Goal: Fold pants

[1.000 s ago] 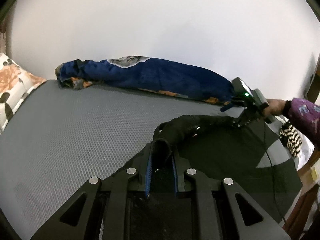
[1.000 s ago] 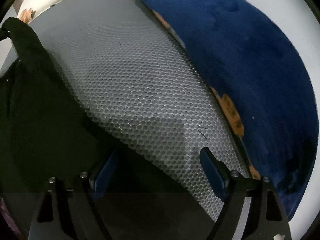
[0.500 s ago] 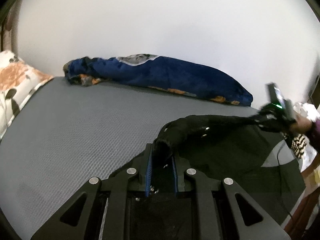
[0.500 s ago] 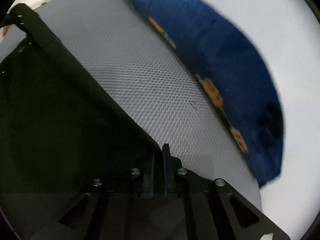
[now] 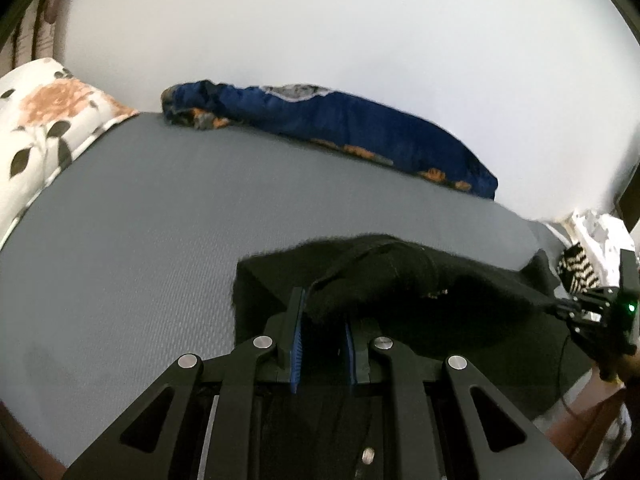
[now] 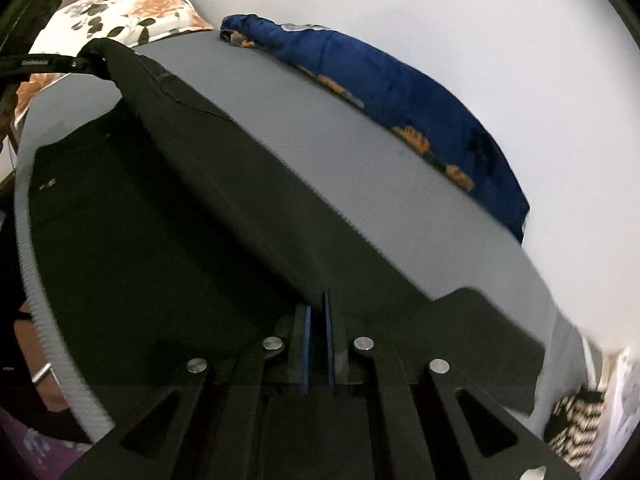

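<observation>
Black pants (image 5: 420, 280) hang stretched between my two grippers above a grey mattress (image 5: 140, 220). My left gripper (image 5: 322, 312) is shut on a bunched thick end of the pants. In the right wrist view my right gripper (image 6: 317, 300) is shut on a thin edge of the pants (image 6: 240, 184), and the cloth runs taut up to the left gripper (image 6: 86, 65) at the top left. The right gripper (image 5: 560, 304) also shows at the right edge of the left wrist view, pinching the far end of the cloth.
A rolled blue blanket (image 5: 340, 120) lies along the white wall at the back of the mattress. A floral pillow (image 5: 44, 120) sits at the left end. A black and white patterned cloth (image 5: 578, 268) lies past the mattress's right end.
The right gripper shut on the pants' edge and pulled it up and away from the left gripper. The left gripper shifted across the mattress, and the cloth now hangs taut between them.
</observation>
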Available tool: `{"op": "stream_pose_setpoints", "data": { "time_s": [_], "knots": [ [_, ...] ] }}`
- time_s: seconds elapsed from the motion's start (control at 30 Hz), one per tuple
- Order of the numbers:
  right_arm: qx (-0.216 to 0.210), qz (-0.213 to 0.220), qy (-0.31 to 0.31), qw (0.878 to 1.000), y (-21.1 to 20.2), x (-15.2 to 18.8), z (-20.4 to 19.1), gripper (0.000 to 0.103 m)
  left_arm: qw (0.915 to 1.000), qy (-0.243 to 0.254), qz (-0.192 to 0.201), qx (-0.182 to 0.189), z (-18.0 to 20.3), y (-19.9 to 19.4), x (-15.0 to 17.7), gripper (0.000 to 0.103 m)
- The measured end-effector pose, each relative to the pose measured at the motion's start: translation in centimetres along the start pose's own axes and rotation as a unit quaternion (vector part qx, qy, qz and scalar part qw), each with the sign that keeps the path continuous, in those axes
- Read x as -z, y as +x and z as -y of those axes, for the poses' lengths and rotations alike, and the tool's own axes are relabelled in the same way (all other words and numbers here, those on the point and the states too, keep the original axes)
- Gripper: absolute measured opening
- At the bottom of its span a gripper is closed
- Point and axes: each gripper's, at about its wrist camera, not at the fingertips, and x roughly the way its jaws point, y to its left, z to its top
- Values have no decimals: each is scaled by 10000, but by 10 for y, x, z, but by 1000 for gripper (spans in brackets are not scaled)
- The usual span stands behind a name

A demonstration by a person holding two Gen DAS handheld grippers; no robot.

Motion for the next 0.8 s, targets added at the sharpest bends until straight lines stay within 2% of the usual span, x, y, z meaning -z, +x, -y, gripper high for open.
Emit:
{"op": "stream_pose_setpoints", "data": {
  "time_s": [0.3,0.53,0.8],
  "knots": [
    [-156,-95,372,9991,-20,46,-61,4,9986,-3,-481,-221,-12,0,41,18],
    [-249,-178,536,9981,-23,62,-80,5,9948,47,-904,-464,-28,0,67,18],
    [-267,-277,524,9979,-24,71,-89,6,9917,218,-1089,-642,-33,-6,85,18]
  ]
}}
